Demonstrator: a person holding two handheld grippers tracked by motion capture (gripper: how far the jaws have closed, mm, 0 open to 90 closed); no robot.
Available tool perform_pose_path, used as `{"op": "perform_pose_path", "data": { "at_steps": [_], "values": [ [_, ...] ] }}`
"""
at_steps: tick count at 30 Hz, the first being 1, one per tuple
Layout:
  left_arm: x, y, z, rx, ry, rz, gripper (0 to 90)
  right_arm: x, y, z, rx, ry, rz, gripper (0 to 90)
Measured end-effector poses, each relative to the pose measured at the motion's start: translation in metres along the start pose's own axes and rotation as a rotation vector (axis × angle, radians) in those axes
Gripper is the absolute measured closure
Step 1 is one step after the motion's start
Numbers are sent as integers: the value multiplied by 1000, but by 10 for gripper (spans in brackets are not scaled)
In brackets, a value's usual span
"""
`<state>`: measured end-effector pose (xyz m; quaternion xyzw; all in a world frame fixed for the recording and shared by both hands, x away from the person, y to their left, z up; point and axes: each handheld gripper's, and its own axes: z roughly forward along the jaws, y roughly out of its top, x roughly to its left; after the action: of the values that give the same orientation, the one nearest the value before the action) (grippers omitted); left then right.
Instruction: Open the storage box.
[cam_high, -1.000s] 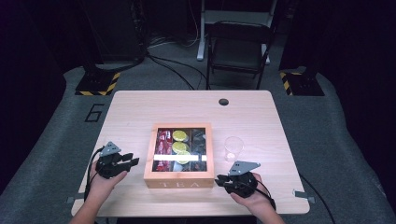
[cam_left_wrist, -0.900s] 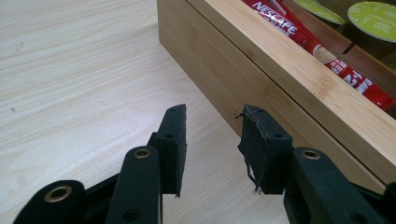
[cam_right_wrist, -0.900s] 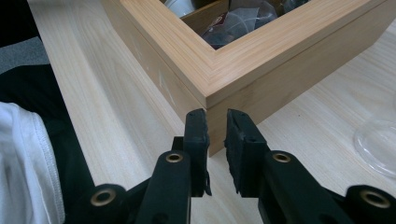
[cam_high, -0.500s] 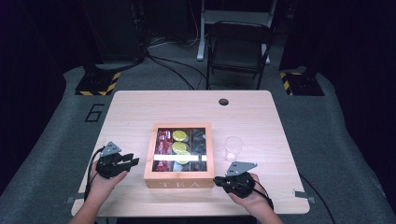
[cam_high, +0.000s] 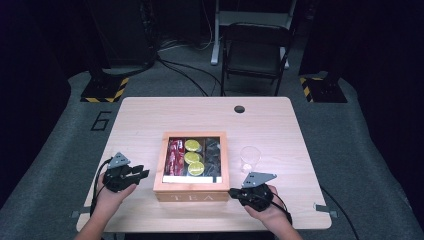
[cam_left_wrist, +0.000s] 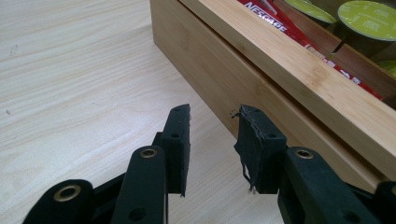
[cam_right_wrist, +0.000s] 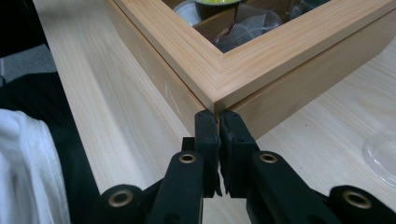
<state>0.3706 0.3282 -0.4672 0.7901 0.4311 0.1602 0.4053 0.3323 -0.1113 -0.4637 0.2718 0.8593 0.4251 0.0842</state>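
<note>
The wooden tea box (cam_high: 191, 167) lies long axis toward the person, glass-lidded. Left gripper (cam_left_wrist: 214, 122) gapes slightly, seemingly empty; right gripper (cam_right_wrist: 218, 115) is closed, empty, at its corner.

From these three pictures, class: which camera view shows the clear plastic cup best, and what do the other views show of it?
The high view: the clear plastic cup stands whole and upright on the table, right of the wooden tea box. The right gripper view catches just a curved sliver of it at the frame's edge. The left gripper view looks along the box's side instead.
</note>
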Motion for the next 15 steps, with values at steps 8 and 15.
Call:
{"op": "perform_pose_path", "data": {
  "at_steps": [8, 15],
  "values": [
    [-9, 2, -8, -15, -4, 12, 647, -1, 9, -6, -54, 9, 19, 861],
    [-16, 1, -16, -24, -8, 31, 638, -1, 17, -11, -77, 9, 32, 861]
  ]
}}
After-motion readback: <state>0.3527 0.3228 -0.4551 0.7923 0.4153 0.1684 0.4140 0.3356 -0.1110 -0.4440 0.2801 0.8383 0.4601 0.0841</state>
